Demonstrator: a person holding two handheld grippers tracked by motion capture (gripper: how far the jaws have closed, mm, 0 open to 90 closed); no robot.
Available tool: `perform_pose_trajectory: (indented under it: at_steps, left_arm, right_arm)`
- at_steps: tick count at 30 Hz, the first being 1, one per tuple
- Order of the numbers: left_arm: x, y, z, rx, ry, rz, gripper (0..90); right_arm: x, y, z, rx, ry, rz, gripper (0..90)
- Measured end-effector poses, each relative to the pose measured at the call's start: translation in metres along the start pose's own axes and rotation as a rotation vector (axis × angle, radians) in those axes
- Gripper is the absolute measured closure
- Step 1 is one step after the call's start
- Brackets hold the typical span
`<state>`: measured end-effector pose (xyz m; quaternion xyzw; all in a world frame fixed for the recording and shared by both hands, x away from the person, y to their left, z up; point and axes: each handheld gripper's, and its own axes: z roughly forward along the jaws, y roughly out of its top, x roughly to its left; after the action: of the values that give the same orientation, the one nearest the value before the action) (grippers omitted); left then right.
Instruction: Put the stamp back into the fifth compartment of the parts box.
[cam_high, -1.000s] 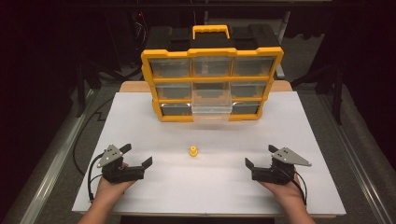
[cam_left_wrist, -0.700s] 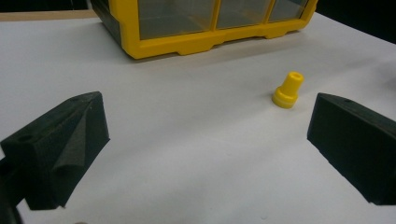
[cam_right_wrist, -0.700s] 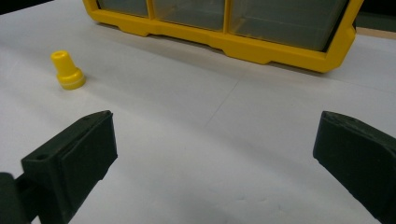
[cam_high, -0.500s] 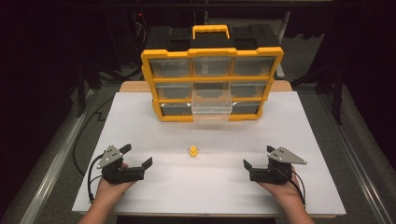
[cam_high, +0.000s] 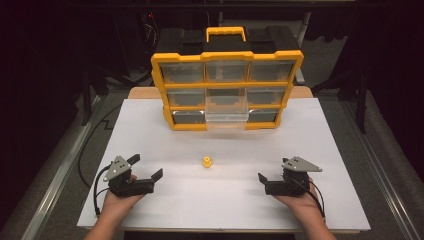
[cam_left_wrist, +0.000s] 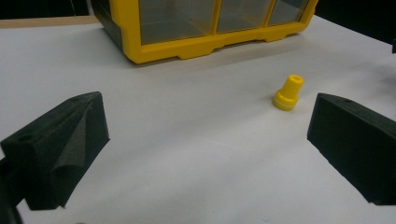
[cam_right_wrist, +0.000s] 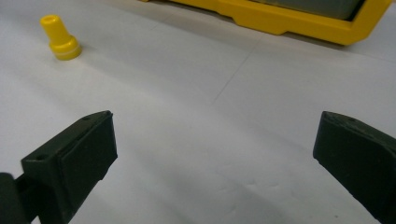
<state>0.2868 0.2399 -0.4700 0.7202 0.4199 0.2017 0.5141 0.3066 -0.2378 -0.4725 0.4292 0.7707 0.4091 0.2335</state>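
Little has changed: the right gripper (cam_high: 262, 181), jaws spread, has edged slightly inward at lower right; the left gripper (cam_high: 148, 167) waits spread. The small yellow plastic peg (cam_high: 207, 161) stands untouched at frame centre, below the yellow drawer organiser (cam_high: 227, 87), so pickup hasn't begun.

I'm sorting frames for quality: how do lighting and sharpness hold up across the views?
High view: white table evenly lit, surroundings dark, yellow peg small and soft. Left gripper view: peg fairly sharp, near jaws blurred. Right gripper view: peg slightly soft, faint shadows on the table.
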Motion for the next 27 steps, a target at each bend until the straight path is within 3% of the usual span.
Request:
perform_pose_trajectory:
  at_steps: [6,14,27]
  left_arm:
    - [-0.002,0.001,-0.001,-0.009,-0.014,-0.002,0.1]
    - [-0.001,0.001,0.002,0.003,-0.007,0.004,0.1]
    - [-0.002,0.001,0.002,0.006,-0.012,0.008,0.1]
  right_arm:
    - [0.003,0.001,0.006,0.028,0.03,0.024,0.0]
    - [0.014,0.008,0.013,0.022,0.073,-0.027,0.1]
    - [0.031,0.026,0.029,0.016,0.128,-0.041,0.1]
